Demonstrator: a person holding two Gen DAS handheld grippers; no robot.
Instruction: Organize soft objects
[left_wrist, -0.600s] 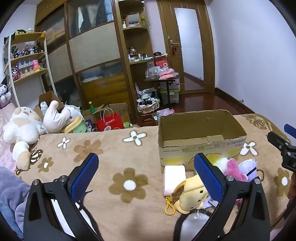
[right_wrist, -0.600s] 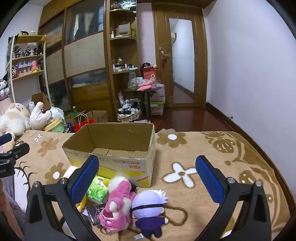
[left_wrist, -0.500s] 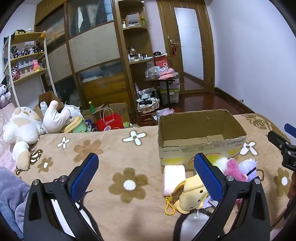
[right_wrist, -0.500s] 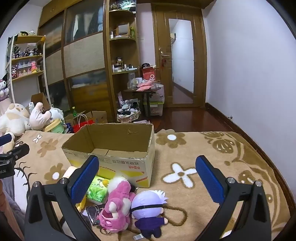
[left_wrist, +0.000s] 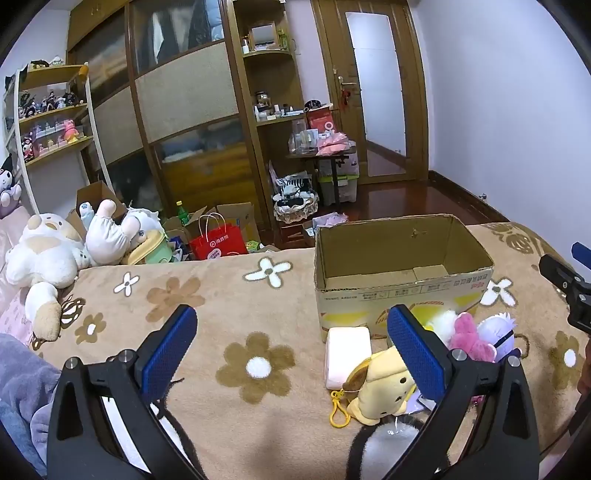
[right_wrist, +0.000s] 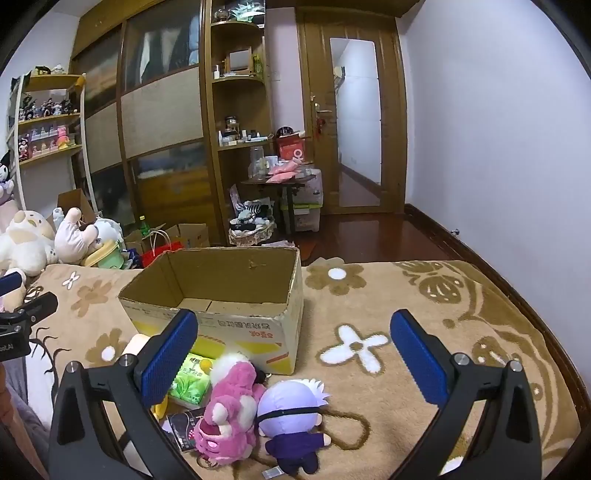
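Plush toys (right_wrist: 255, 406) beside cardboard box (right_wrist: 221, 295); left gripper (left_wrist: 291, 347), right gripper (right_wrist: 291, 350) wide apart, holding nothing

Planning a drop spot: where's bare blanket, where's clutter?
Free: blanket right of the cardboard box, and the stretch left of it. Box interior looks empty. Crowded: box front, with the pink plush, purple-haired doll and yellow plush.

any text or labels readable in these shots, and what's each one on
Nothing reads cleanly.
Cardboard box: red and dark print along the front, upside down, too blurred to quote.
Red paper bag: round white logo with characters, too small to read.
Green packet: leaf picture and print, illegible.
Left tongs: white lettering cut off at the frame edge, unreadable.
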